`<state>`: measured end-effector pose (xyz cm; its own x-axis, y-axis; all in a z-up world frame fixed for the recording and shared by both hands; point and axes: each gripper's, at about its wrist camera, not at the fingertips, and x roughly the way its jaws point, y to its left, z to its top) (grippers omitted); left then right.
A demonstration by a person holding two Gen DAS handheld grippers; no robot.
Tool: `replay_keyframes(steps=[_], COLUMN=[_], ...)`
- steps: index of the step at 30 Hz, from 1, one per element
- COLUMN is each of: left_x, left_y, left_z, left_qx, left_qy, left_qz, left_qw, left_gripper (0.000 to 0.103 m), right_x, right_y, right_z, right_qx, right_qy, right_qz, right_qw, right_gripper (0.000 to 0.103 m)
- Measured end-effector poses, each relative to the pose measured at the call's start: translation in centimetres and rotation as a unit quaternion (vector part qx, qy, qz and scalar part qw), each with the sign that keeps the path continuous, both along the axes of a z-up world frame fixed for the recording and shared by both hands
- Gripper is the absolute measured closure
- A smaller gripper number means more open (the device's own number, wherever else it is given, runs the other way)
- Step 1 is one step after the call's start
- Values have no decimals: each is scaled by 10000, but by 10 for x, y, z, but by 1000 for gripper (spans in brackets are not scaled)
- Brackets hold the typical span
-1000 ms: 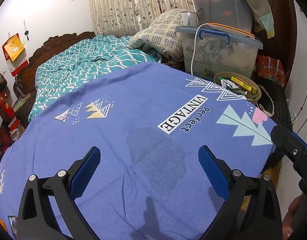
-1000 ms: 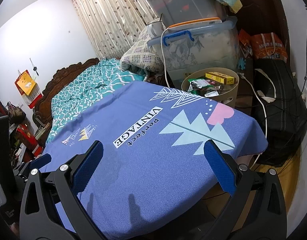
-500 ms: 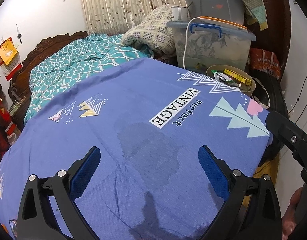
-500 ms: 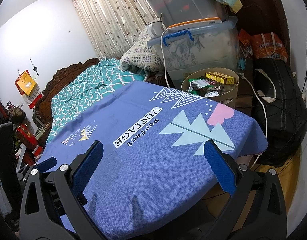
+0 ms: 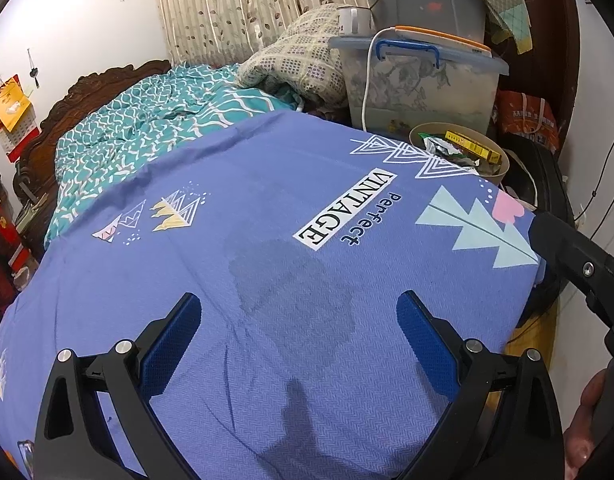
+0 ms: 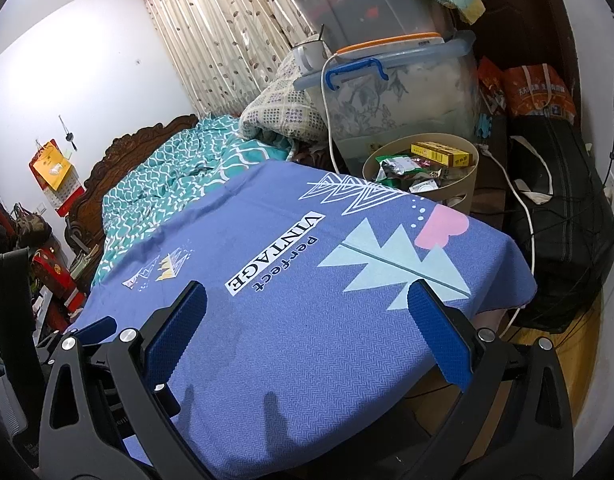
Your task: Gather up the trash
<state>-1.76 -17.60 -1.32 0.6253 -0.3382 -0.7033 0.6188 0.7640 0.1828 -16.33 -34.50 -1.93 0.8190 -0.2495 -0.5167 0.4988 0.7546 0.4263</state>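
Note:
A beige round bin (image 6: pixel 463 186) stands past the far corner of the blue-cloth table (image 6: pixel 307 320). It holds wrappers (image 6: pixel 399 170) and a yellow box (image 6: pixel 443 153); the left wrist view shows the bin (image 5: pixel 497 176) at upper right. My left gripper (image 5: pixel 299 332) hovers open over a dark damp patch (image 5: pixel 291 280) on the cloth, nothing between its blue pads. My right gripper (image 6: pixel 307 322) is open too, above the cloth's near right side. The right gripper's body (image 5: pixel 579 264) shows at the left view's right edge.
Clear storage boxes (image 6: pixel 395 92) with a white cable (image 6: pixel 327 120) are stacked behind the bin. A black bag (image 6: pixel 559 220) sits right of it. A bed with a teal quilt (image 5: pixel 155 128) lies beyond the table. A hand (image 5: pixel 587 420) shows at lower right.
The left gripper has drifted left and slightly forward over the cloth, so the bin slid right in its view. The right gripper has barely moved. Both stay open.

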Motion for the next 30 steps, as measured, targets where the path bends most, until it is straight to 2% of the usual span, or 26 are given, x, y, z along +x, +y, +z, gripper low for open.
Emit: replay_keyframes(steps=[30], left_x=[-1], left_y=[1], left_z=[-6], left_qx=[6], left_qy=[29], left_qz=[-13], left_qw=[10000], left_gripper=[9], right_x=[1], right_y=[0], right_z=[1], right_qx=[5], right_qy=[9], right_qz=[1], right_qw=[10000], right_gripper=[3])
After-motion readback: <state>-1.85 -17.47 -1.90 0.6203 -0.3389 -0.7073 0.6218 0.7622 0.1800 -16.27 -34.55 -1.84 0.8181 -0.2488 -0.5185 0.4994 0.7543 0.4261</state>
